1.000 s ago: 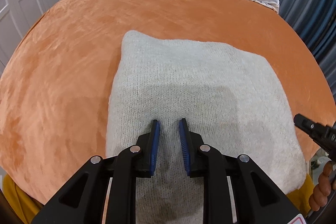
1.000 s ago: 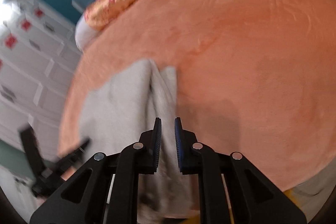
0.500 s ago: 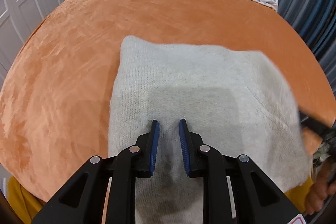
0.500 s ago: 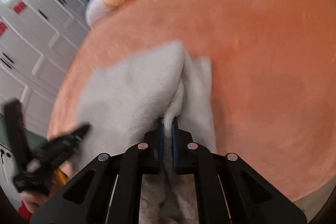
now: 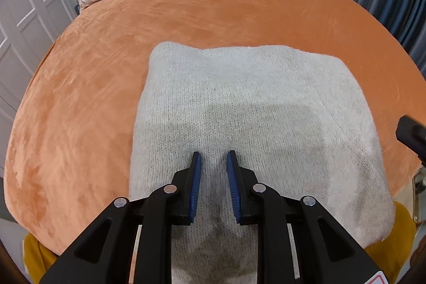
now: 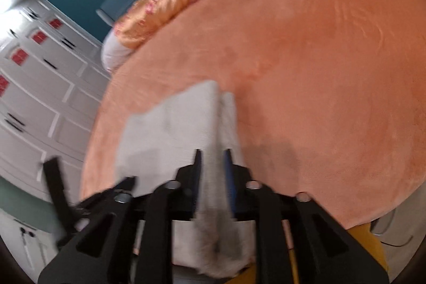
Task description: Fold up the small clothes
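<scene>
Knitwear, a pale grey garment (image 5: 247, 108), lies folded near the front edge of the orange bedspread (image 5: 87, 87). Left gripper (image 5: 213, 172) hovers over it, fingers slightly apart and holding nothing. Right gripper (image 6: 213, 172) is opening, with the garment's right edge between its fingers. Risk: fuzzy knit could snag on a pad as that gripper withdraws, dragging the fold open.
</scene>
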Available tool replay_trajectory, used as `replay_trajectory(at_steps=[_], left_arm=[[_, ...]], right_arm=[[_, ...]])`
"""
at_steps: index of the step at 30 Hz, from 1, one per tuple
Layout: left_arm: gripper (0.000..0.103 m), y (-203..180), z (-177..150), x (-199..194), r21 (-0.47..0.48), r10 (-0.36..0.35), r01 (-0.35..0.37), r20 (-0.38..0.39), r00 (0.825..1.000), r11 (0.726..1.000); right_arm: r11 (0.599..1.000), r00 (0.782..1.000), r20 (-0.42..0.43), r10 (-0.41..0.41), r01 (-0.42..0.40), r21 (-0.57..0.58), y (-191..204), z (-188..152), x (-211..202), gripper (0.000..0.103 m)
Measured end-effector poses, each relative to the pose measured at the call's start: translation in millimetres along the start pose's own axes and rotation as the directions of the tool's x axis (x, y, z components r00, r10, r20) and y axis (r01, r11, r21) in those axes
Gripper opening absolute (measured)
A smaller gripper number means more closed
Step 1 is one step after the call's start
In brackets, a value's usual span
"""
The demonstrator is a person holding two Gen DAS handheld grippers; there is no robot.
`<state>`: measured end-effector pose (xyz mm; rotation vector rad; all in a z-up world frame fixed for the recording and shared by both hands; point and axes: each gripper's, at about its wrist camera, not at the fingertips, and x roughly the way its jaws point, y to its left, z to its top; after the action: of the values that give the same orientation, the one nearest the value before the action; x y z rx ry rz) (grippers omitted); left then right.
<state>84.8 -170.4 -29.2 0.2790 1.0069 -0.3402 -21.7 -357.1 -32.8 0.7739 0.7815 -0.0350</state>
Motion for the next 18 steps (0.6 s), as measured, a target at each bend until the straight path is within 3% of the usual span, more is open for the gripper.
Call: replay_trajectory(at_steps=[1, 3, 4, 5, 7, 11, 13, 14, 15, 18], left_arm=[[0.02, -1, 0, 0, 0.003, 0.005, -0.005, 0.001, 1.0, 1.0], [0.02, -2, -1, -1, 0.0, 0.007, -0.007, 0.003, 1.0, 1.0], [0.02, -3, -2, -1, -0.002, 0.007, -0.007, 0.003, 1.0, 1.0], [0.02, -3, -1, -1, -0.004, 0.007, -0.007, 0.0, 1.0, 1.0], [0.02, -2, 0, -3, -0.006, 0.005, -0.005, -0.006, 1.0, 1.0], [0.02, 1, 1, -5, -0.015, -0.02, 0.02, -0.006, 1.0, 1.0], [0.02, -2, 0, -3, -0.006, -0.002, 0.002, -0.005, 1.0, 1.0], [0.02, -4, 0, -2, 0.0, 0.004, -0.004, -0.003, 1.0, 1.0], [0.02, -6, -1, -1, 0.008, 0.008, -0.008, -0.003, 1.0, 1.0], [0.02, -8, -2, -3, 0.021, 0.025, -0.025, 0.001, 1.0, 0.999]], right_arm=[[1.0, 1.0, -0.022, 0.004, -0.004, -0.004, 1, 0, 6, 0.043], [0.999, 0.995, -0.095, -0.029, 0.025, -0.04, 6, -8, 31, 0.043], [0.998, 0.992, -0.116, -0.041, 0.034, -0.059, 7, -12, 42, 0.036], [0.997, 0.991, -0.124, -0.05, 0.042, -0.068, 11, -16, 46, 0.013], [0.995, 0.997, -0.056, -0.046, 0.041, -0.095, 22, -14, 34, 0.008], [0.994, 0.998, 0.059, -0.018, 0.024, -0.106, 33, -4, -2, 0.007], [0.989, 0.995, 0.016, -0.095, 0.097, -0.108, 23, -7, 16, 0.007], [0.98, 0.984, -0.046, -0.171, 0.165, -0.115, 11, -13, 40, 0.007], [0.979, 0.979, -0.084, -0.185, 0.177, -0.1, 1, -19, 54, 0.007], [0.993, 0.991, -0.07, -0.116, 0.115, -0.019, -4, -16, 41, 0.009]])
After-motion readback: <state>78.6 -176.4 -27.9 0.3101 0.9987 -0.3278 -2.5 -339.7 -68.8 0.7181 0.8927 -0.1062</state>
